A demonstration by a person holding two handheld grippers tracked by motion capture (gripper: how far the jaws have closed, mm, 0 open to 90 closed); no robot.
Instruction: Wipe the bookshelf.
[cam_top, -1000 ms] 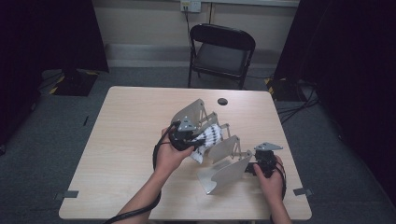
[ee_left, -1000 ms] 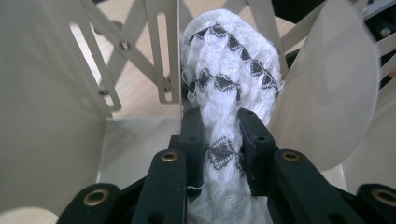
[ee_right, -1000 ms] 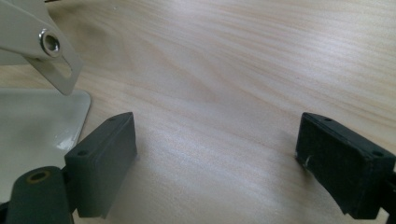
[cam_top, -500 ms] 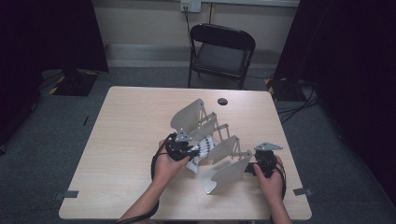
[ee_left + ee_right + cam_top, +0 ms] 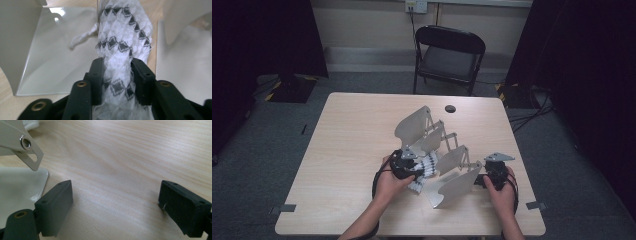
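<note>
The left claw [image 5: 116, 82] has just been opening, yet its pads [image 5: 96, 75] still flank and touch a white knitted cloth [image 5: 122, 42] with black zigzag bands, which runs up between them. In the high view that cloth [image 5: 424, 170] lies among the pale plates of a folding rack [image 5: 447, 160] near the middle of the surface [image 5: 352, 145]. The right claw [image 5: 115, 202] stands spread wide over bare wood, gripping nothing, just right of the rack's nearest plate [image 5: 454, 186]. A small dark disc [image 5: 450, 108] sits toward the far edge. The left half of the surface is open. Beyond the far edge stands a black folding chair [image 5: 449, 55] on grey carpet, with dark curtains at both sides.
</note>
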